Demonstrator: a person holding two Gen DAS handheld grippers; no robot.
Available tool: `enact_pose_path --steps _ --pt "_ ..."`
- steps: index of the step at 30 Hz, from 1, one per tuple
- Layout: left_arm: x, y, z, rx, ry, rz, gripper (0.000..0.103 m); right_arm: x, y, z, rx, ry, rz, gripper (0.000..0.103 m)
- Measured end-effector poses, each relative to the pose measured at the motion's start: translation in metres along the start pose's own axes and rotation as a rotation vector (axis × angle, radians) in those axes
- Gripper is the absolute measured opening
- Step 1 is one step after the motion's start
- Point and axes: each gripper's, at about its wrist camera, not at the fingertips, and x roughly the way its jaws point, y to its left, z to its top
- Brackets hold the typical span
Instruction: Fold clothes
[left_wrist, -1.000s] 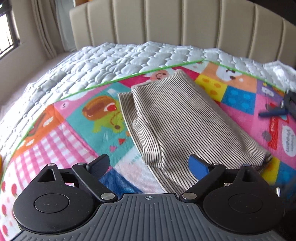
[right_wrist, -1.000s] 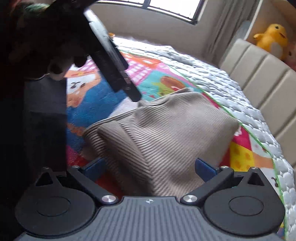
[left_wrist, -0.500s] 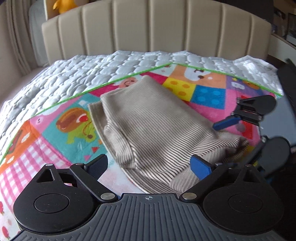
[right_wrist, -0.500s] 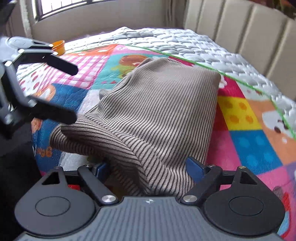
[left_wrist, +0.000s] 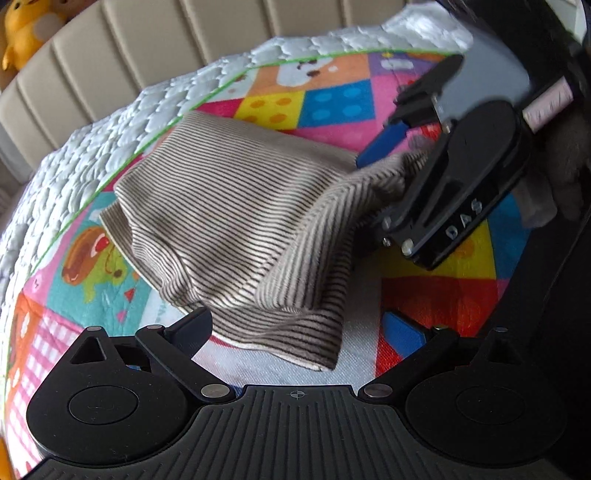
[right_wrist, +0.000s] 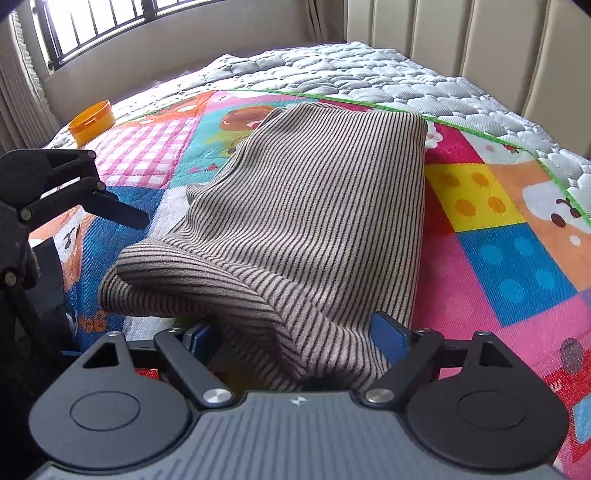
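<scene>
Both of my tongs are low over the bed. My left gripper (left_wrist: 306, 325) stands wide, its pads pressing on nothing; the near hem of the striped knit garment (left_wrist: 236, 221) lies just in front of its left finger. My right gripper (right_wrist: 295, 336) also stands wide, with a raised fold of the garment (right_wrist: 314, 221) bunched between its blue pads (right_wrist: 388, 336); I cannot tell if they press it. The garment lies folded on the colourful play mat (right_wrist: 498, 240), which covers the white quilted mattress (right_wrist: 369, 74). An orange lid (right_wrist: 92, 122) sits near the window, and a yellow plush toy (left_wrist: 18, 29) beyond the beige headboard (left_wrist: 110, 55).
</scene>
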Motion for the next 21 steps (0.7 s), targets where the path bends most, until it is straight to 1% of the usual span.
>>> enact_pose_path --steps 2,5,7,10,14,18,21 --pt "0.007 -0.004 -0.001 0.03 0.032 0.037 0.101 0.0 0.0 0.0 0.003 0.0 0.002 0.085" --pt "0.018 -0.004 -0.001 0.043 0.07 0.119 0.101 0.0 0.001 0.0 -0.006 0.001 0.001 0.086" --pt "0.021 0.002 -0.001 0.02 0.071 0.16 0.101 0.001 0.003 0.0 -0.017 0.002 -0.001 0.086" --pt "0.02 0.014 0.0 -0.04 0.05 0.206 0.101 0.002 0.005 -0.001 -0.035 0.001 -0.006 0.088" --pt "0.019 0.027 0.001 -0.109 0.031 0.226 0.102 0.002 0.014 -0.003 -0.098 -0.008 -0.029 0.09" --pt "0.018 0.031 0.002 -0.128 0.026 0.228 0.103 0.0 0.027 -0.005 -0.184 -0.027 -0.051 0.091" --pt "0.016 0.034 0.002 -0.148 0.022 0.223 0.103 -0.002 0.037 -0.007 -0.254 -0.056 -0.061 0.092"
